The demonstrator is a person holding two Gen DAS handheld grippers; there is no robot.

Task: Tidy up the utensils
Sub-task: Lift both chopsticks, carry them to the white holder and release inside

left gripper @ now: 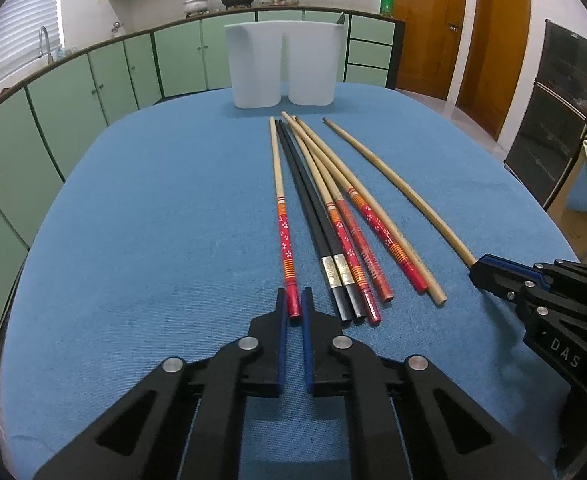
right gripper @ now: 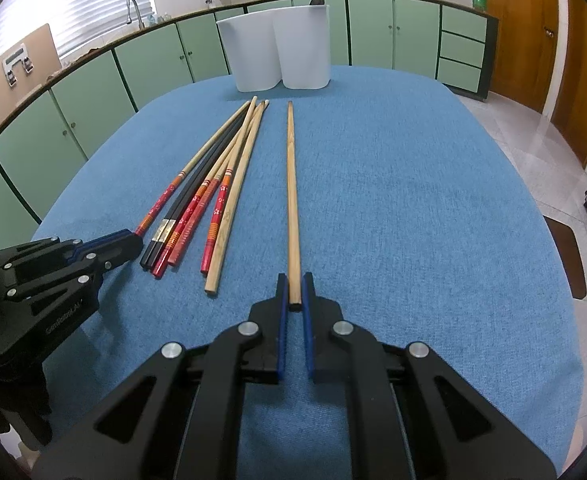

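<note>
Both wrist views low over blue cloth-covered desk [left gripper: 153, 208], facing white twin-compartment plastic holder [left gripper: 283, 66]; share chopsticks spread.

On the desk [left gripper: 133, 240], ahead of both hand-held grippers: a bundle of chopsticks [left gripper: 325, 216] lying side by side. Leftmost chopstick [left gripper: 282, 216] with its near end between the fingers of the left hand-held gripper [left gripper: 294, 304]. Lone chopstick [right gripper: 292, 200] apart to the right, near end between the fingers of the right hand-held gripper [right gripper: 294, 288]. Beyond all the far tips, at the desk's far edge: a two-compartment holder [left gripper: 283, 64].
</note>
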